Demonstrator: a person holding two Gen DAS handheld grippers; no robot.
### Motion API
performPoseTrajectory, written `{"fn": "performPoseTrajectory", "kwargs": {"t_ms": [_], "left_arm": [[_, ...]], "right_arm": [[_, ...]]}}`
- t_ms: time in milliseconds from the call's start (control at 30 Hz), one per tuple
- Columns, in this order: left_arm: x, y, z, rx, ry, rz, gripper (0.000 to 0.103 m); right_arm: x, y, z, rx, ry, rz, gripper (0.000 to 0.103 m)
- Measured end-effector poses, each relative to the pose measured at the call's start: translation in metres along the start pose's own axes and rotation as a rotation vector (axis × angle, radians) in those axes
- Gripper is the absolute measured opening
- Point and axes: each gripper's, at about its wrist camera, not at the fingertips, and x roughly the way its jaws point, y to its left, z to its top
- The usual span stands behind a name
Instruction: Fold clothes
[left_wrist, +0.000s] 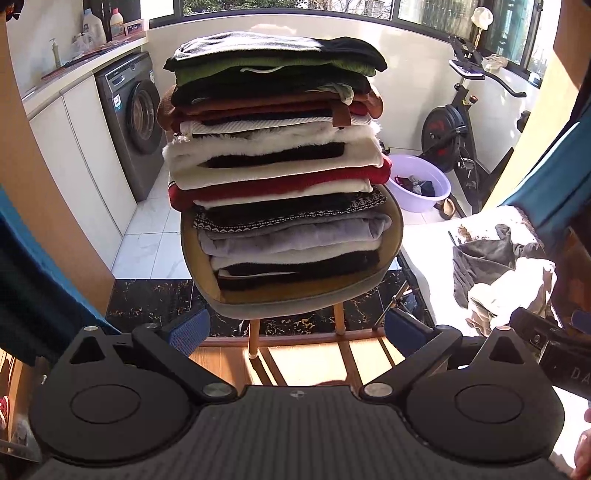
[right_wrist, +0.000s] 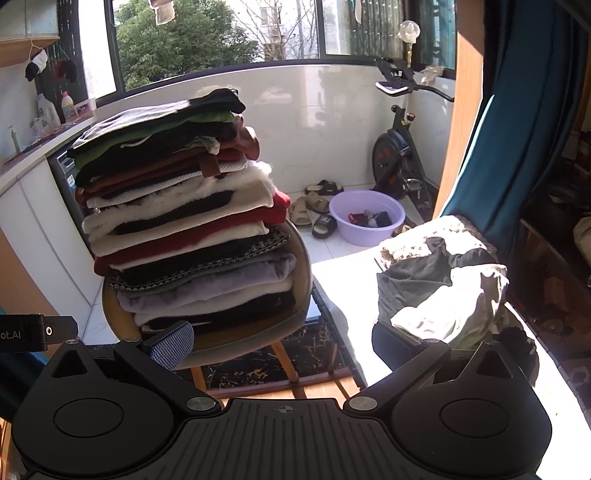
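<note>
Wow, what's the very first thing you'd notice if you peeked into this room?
A tall stack of folded clothes on a chair, right in the middle and leaning a little. To its right, unfolded clothes lie in a crumpled heap in the sun. Behind, a purple basin sits on the floor beside an exercise bike.

Our left tongs (left_wrist: 295, 326) and right tongs (right_wrist: 282, 343) share a matte black build: ribbed central plate, round side discs, silver pivot screws. Their fingers (left_wrist: 190, 326) carry blue textured pads.
</note>
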Motion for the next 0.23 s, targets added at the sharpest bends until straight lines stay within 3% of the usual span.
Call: {"fn": "performPoseTrajectory", "kwargs": {"t_ms": [233], "left_arm": [[-0.0056,-0.0041,-0.0019,0.016,-0.019,-0.011,0.102]], "right_arm": [[-0.0032,-0.0015,-0.0016,0.004,-0.003,-0.001,0.102]]}}
